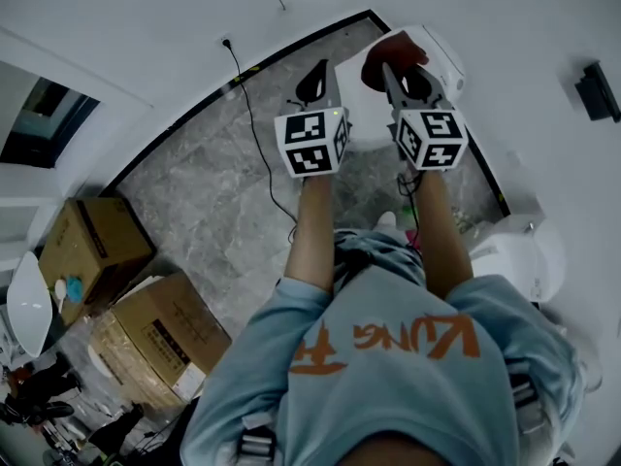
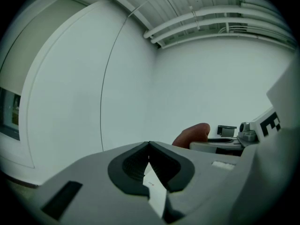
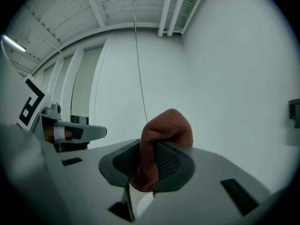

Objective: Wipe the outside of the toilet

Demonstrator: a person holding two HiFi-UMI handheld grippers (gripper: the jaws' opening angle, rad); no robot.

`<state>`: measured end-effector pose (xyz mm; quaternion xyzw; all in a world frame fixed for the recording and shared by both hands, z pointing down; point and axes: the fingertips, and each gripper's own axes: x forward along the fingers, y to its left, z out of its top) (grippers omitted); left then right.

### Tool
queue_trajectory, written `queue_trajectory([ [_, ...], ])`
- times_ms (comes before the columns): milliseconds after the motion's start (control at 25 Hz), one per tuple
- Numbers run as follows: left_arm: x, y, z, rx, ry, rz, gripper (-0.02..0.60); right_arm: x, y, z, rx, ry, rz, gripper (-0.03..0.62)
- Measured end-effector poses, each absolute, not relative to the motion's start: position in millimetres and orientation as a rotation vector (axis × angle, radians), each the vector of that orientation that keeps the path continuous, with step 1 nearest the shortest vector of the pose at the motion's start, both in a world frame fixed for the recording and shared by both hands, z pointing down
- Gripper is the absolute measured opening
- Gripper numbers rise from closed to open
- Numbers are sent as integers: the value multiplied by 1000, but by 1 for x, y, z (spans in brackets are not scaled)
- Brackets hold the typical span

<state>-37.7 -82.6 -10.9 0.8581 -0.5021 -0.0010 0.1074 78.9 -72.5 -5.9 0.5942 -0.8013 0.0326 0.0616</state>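
I'm holding both tools out in front of me over the grey marbled floor (image 1: 194, 197). The left gripper (image 1: 312, 81) is riding with its jaws pressed fully together, tip to tip, and nothing is sitting between them. The right gripper (image 1: 396, 71) is clamping a rust-red cloth (image 1: 388, 56). In the right gripper view the cloth (image 3: 166, 128) is bunching up out of the closed jaws and folding over the top of one pad. From the left gripper view I'm seeing the same cloth (image 2: 192, 135) poking up off to the right.

The toilet (image 1: 441, 61) is sitting just beyond the right gripper, against the white wall at the far edge of the floor. I'm seeing the cloth in front of its white body, though I cannot tell whether the two are touching.

Off to my left, two cardboard boxes are standing near each other on the floor. The farther box (image 1: 92, 241) is looking shut. The nearer box (image 1: 160, 343) is showing something pale along its top edge, but I cannot tell what either one is holding. A black cable (image 1: 254, 124) is trailing across the floor from the wall.
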Motion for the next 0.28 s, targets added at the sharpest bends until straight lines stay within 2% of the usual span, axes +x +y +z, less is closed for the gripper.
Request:
queue_trajectory([
  [280, -28, -82, -13, 2540, -1468, -4, -6, 85, -73, -13, 1799, -2419, 72, 72],
])
